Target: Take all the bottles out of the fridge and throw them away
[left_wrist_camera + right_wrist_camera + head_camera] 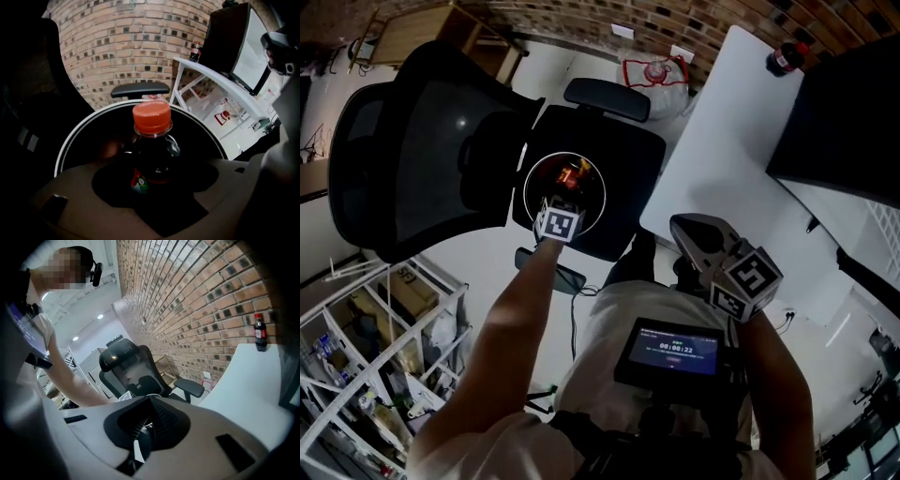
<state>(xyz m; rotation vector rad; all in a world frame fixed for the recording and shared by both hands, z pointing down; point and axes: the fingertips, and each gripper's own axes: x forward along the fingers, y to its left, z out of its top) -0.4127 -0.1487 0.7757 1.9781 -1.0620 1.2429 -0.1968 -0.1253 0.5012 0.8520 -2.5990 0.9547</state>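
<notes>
Left claw (159, 161) grips a bottle (152, 150) by its body, jaws spread wide around it. The bottle has dark liquid, an orange-red cap and a small green-red label patch. The claw points steeply down, with the cap end aimed away from the camera into a round bin (526, 192). The bin has a white rim and a black inside. In the head view the bin appears to sit on the seat of a black office chair (422, 141), and the bottle is above the bin's opening, inside the rim outline. Cannot tell whether the bottle touches the bin floor.

Right claw (682, 227) is fully closed and holds nothing; the ribbed pads meet in the right gripper view. It hangs near the person's torso, beside the edge of the white worktop (722, 141), well apart from the bin.

A second bottle (786, 58) with a red cap and dark contents stands upright at the far corner of the worktop, next to a large dark flat panel (844, 112).

Brick wall (126, 42) is behind the chair. A chair armrest (139, 89) shows just past the bin rim. A red-and-white bag (656, 75) lies on the floor by the wall. A white wire rack (366, 356) with clutter is at the person's left. A small lit screen (670, 352) is mounted at the person's chest.
</notes>
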